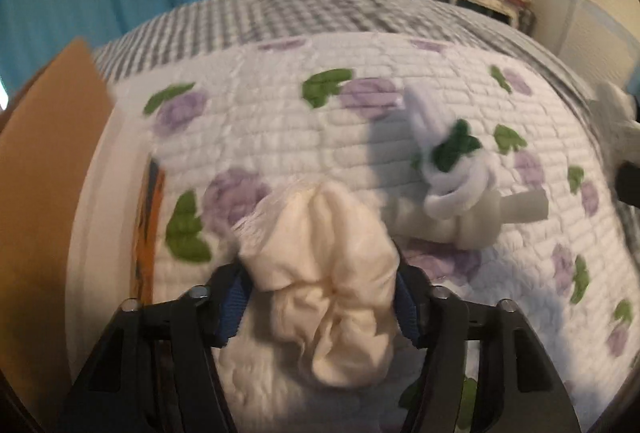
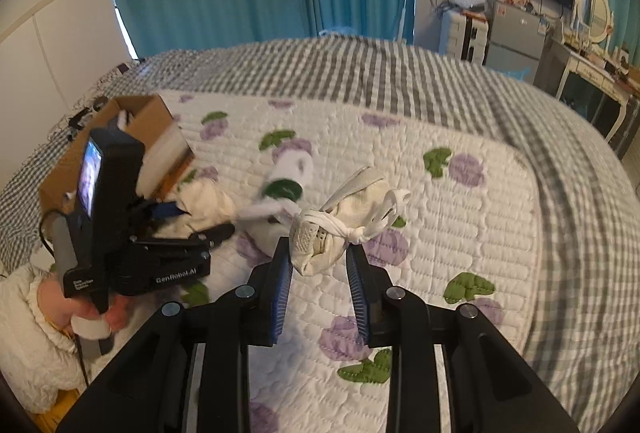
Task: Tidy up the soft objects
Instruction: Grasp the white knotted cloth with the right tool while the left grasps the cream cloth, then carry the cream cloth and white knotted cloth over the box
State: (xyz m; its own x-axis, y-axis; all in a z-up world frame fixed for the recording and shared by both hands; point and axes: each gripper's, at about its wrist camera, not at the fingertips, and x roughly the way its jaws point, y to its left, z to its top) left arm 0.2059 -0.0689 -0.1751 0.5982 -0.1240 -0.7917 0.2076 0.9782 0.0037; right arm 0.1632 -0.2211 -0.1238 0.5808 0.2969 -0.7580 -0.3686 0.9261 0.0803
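My left gripper (image 1: pixel 324 285) is shut on a cream knotted sock bundle (image 1: pixel 328 273), held over the quilt beside the cardboard box (image 1: pixel 52 153). From the right wrist view, the left gripper (image 2: pixel 192 213) holds that bundle (image 2: pixel 208 203) next to the box (image 2: pixel 152 117). My right gripper (image 2: pixel 320 261) has its blue pads around a cream and white knotted sock bundle (image 2: pixel 344 221). A white and green sock bundle (image 1: pixel 452 153) lies on the quilt further out; it also shows in the right wrist view (image 2: pixel 286 179). Another pale bundle (image 1: pixel 460 221) lies beside it.
A white quilt (image 2: pixel 440 233) with purple and green flowers covers a grey checked bedspread (image 2: pixel 360 69). Teal curtains, a TV, a small fridge and a dressing table stand beyond the bed. The person's white sleeve (image 2: pixel 28 333) is at lower left.
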